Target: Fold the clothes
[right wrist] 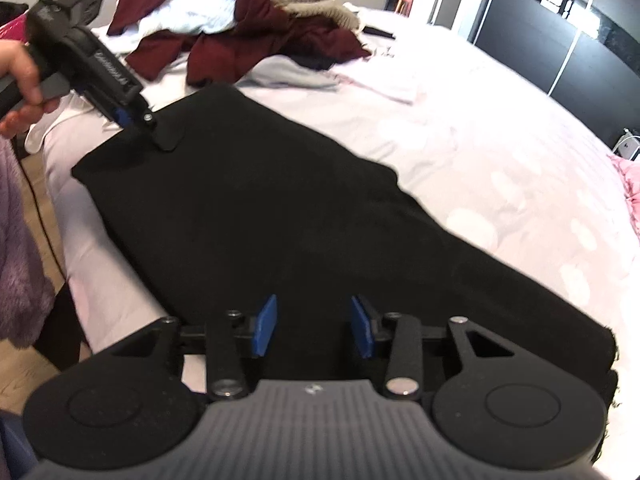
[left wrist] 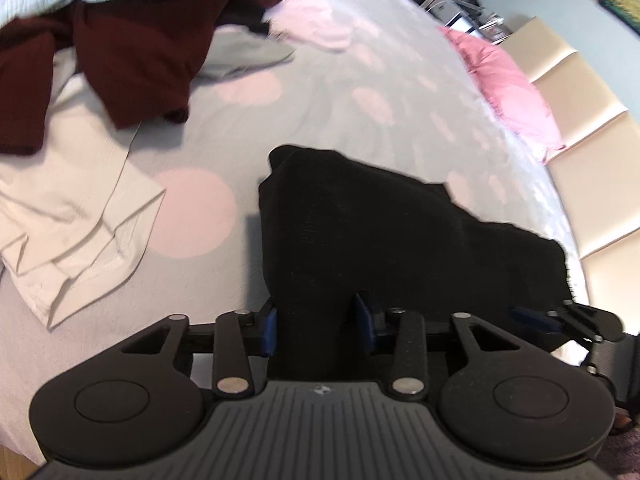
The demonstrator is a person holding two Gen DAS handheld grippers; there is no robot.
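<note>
Each tool is matte black — left tool [left wrist: 320, 330], right tool [right wrist: 314, 330] — with blue pads [right wrist: 266, 326], silver rivets, two round discs and a ribbed grey top. White lettering marks the left tool's body; a bare hand [right wrist: 20, 76] grips its handle.

Both tongs [left wrist: 320, 330] [right wrist: 314, 328] angled down, jaws half-closed.

A garment [right wrist: 280, 208] lies along the bed's [right wrist: 500, 152] near edge; a clothes pile [right wrist: 240, 24] sits behind it.
</note>
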